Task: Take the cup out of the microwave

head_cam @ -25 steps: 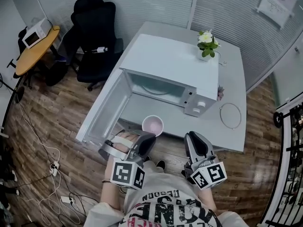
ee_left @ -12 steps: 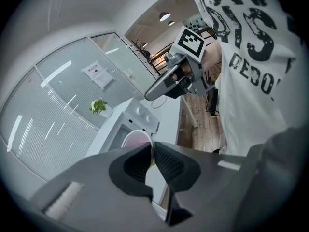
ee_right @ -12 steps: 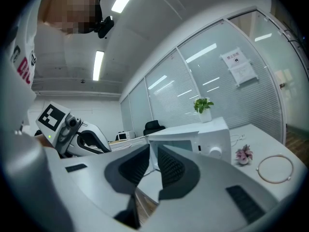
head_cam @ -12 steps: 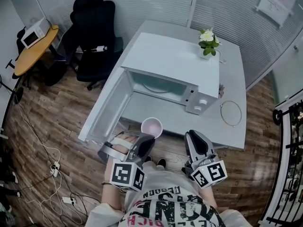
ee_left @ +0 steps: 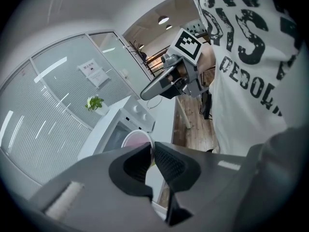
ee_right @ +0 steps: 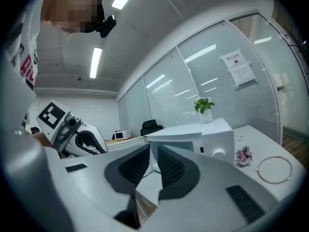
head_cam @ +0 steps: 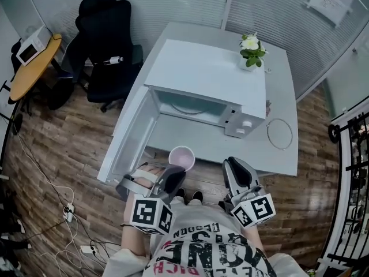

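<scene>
While the left tongs (ee_left: 151,153) grip the cup (head_cam: 181,156), the right tongs (ee_right: 152,161) (empty) stand slightly apart.

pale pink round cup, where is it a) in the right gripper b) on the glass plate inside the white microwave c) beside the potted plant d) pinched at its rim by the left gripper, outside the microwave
d: the pale pink round cup is clamped at its rim by the left gripper, in front of the open white microwave.
</scene>
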### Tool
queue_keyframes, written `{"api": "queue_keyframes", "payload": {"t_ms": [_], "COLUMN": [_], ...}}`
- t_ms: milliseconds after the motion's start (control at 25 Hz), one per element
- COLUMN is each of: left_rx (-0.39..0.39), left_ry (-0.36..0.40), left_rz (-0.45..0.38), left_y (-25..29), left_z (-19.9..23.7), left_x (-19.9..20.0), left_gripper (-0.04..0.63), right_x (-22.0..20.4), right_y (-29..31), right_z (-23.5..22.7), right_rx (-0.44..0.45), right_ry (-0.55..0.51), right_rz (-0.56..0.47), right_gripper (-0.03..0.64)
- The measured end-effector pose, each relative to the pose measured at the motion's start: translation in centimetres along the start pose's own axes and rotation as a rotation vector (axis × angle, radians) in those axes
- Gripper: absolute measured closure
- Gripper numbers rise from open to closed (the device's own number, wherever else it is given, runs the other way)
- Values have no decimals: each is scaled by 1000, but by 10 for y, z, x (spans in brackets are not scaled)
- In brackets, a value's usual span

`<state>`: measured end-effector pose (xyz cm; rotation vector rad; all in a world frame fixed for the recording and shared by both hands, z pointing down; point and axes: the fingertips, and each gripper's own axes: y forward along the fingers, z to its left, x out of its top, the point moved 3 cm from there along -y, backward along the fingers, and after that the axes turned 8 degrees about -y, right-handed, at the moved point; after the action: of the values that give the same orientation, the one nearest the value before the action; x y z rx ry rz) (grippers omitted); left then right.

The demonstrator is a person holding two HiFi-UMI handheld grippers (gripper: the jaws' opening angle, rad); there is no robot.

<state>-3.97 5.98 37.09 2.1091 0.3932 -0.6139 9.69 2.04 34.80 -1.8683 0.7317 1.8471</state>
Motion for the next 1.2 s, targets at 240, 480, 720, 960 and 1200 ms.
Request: {"api": "queue_keyframes", "payload": {"t_ms": [240,480,720,960,1200], "left_rx": [-23,-40,-47,-50,-46], "left_ry": [10,19,29,18,13], "left_rz": [-43,-64,-68,-51,-45], "left_y": [4,4,12,14,13], "left_z": [13,29,30,32,35], "left_x": [4,12,11,4,2], "left_gripper": [560,560,560,560,559], "right_x": [1,7,5,2,2], "right_y": [9,18,25,29,32], "right_z": [-5,-14,-17,-14,-13], "right_rx": [-21,-39,-32,-17,-15], "right_ry": [-2,-13,-14,-11,-13], "right_rz": [8,-5,-1,17,19], "right_gripper": [554,554,554,554,554]}}
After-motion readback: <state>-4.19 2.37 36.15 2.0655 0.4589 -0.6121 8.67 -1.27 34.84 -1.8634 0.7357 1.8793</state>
